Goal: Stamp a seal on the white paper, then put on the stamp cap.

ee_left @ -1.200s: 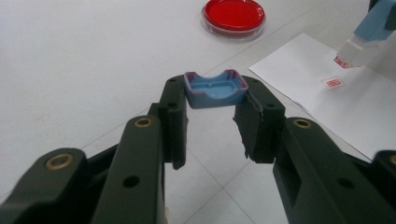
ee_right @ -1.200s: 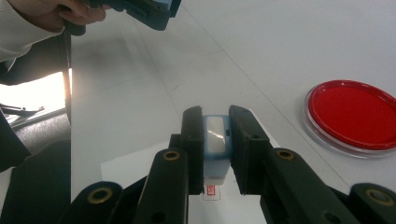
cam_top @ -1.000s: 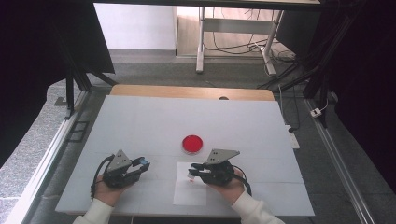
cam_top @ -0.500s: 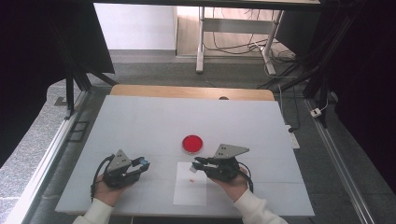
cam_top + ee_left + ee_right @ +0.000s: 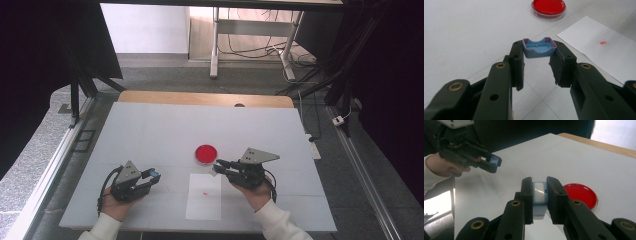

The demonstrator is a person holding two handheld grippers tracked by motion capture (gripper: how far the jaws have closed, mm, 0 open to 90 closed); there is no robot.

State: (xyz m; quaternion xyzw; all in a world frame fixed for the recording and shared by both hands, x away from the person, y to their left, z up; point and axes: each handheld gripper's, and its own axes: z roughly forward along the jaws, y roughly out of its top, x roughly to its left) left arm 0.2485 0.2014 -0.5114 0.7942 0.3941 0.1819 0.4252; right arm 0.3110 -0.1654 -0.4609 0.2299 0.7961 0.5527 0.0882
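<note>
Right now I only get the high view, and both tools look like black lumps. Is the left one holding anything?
Observer: Yes. The left tool is shut on a small blue cap, hollow side up, with reddish smears on its rim.
Operator: And the right one?
Observer: The right tool is shut on a pale blue stamp, squeezed between its jaws.
Operator: What is that red speck on the paper?
Observer: Seen from the left tool, it is a neat little red rectangle with marks inside, not a blot.
</note>
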